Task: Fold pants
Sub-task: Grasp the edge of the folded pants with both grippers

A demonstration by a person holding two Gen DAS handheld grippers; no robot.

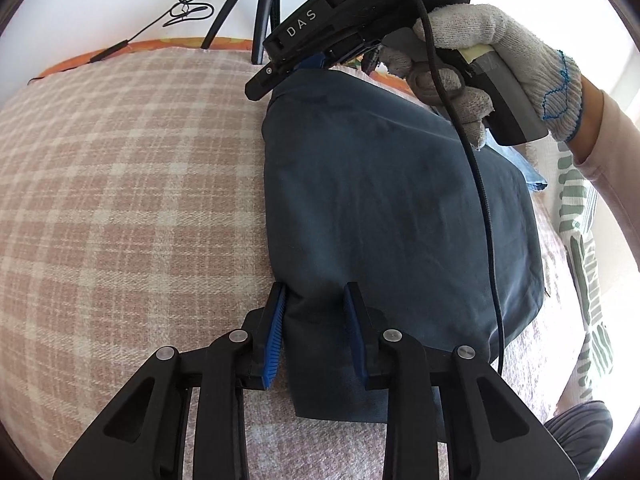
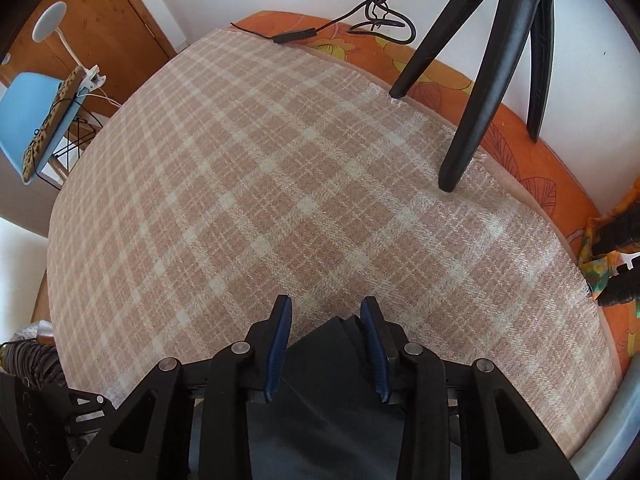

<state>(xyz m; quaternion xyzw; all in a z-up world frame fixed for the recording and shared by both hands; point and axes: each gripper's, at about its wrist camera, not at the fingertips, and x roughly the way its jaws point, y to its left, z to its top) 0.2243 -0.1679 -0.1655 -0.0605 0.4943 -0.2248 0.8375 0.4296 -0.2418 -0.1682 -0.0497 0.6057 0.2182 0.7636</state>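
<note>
Pants [image 1: 400, 208], dark blue and folded, lie on the plaid blanket [image 1: 120, 200]. Left gripper [image 1: 316, 328] pinches their near corner; right gripper [image 2: 326, 344] straddles the far one, grip unclear. Only the left view shows the gloved hand [image 1: 500, 64]; only the right, a blue chair [image 2: 28, 120].

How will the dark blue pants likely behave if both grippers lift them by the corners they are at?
The pants lie soft and folded flat on the plaid blanket, so they would probably sag between the left gripper and right gripper. The stacked layers may slip apart. They look light and unbreakable.
</note>
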